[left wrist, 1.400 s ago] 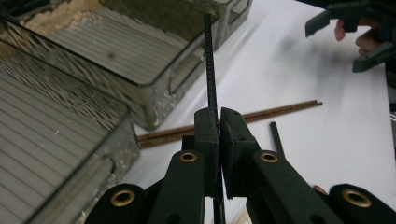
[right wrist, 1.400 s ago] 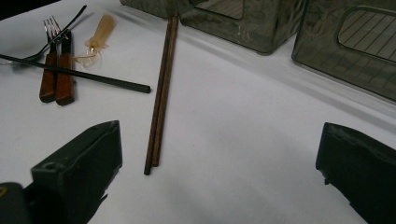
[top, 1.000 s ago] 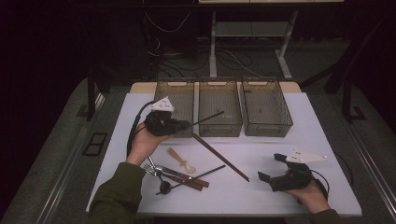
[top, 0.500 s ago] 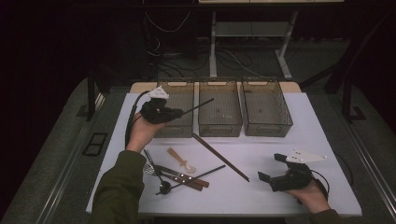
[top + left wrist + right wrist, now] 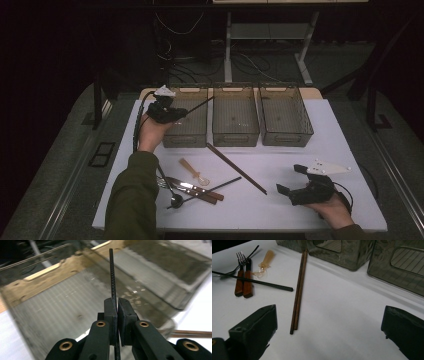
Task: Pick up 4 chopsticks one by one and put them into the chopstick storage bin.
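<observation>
**Black chopstick held over the left bin**

My left gripper (image 5: 176, 113) is pinching a black chopstick (image 5: 112, 277) between pressed jaws. I see the stick slanting up over the left bin (image 5: 186, 134), its tip toward the middle bin (image 5: 235, 131). My right gripper (image 5: 296, 181) rests low on the white table (image 5: 300, 155) with jaws spread wide, nothing between them. The brown chopsticks (image 5: 298, 292) lie just before it.

1. The left gripper (image 5: 117, 305) has its black jaws clamped on a thin black chopstick (image 5: 112, 275).
2. The chopstick rises straight up from the pads over a smoky clear bin (image 5: 62, 302).
3. Brown chopsticks (image 5: 191, 333) lie at right on the white table (image 5: 200, 305).
</observation>
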A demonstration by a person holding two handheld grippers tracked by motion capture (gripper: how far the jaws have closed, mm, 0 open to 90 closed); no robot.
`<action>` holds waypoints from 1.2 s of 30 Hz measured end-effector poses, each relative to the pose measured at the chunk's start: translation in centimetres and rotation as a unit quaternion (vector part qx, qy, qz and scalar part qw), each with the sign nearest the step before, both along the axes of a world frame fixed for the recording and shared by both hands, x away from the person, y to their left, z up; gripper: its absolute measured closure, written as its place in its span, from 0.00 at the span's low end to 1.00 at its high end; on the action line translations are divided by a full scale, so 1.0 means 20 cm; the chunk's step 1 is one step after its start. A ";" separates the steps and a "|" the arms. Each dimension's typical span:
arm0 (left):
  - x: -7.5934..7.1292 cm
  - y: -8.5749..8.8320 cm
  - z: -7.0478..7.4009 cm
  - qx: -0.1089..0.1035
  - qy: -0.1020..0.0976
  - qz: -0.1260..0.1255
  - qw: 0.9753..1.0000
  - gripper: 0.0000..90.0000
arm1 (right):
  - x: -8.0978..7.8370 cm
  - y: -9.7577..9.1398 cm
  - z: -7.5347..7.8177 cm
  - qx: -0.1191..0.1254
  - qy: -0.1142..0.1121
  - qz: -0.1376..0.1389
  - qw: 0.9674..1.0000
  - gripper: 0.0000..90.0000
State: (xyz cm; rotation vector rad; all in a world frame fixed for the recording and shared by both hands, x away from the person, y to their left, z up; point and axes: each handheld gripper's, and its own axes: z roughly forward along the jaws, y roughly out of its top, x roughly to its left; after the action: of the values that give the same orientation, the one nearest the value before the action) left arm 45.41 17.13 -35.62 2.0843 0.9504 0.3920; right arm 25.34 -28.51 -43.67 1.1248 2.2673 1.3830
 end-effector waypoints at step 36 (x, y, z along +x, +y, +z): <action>0.11 -0.08 -0.17 0.050 0.055 0.055 0.996 0.94 | 0.00 -0.01 0.00 0.003 -0.004 0.001 1.000 0.01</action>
State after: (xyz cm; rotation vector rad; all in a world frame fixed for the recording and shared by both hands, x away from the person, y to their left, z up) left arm 47.69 15.55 -39.11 2.1678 1.1348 0.3920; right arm 25.36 -28.64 -43.57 1.1175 2.2598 1.3938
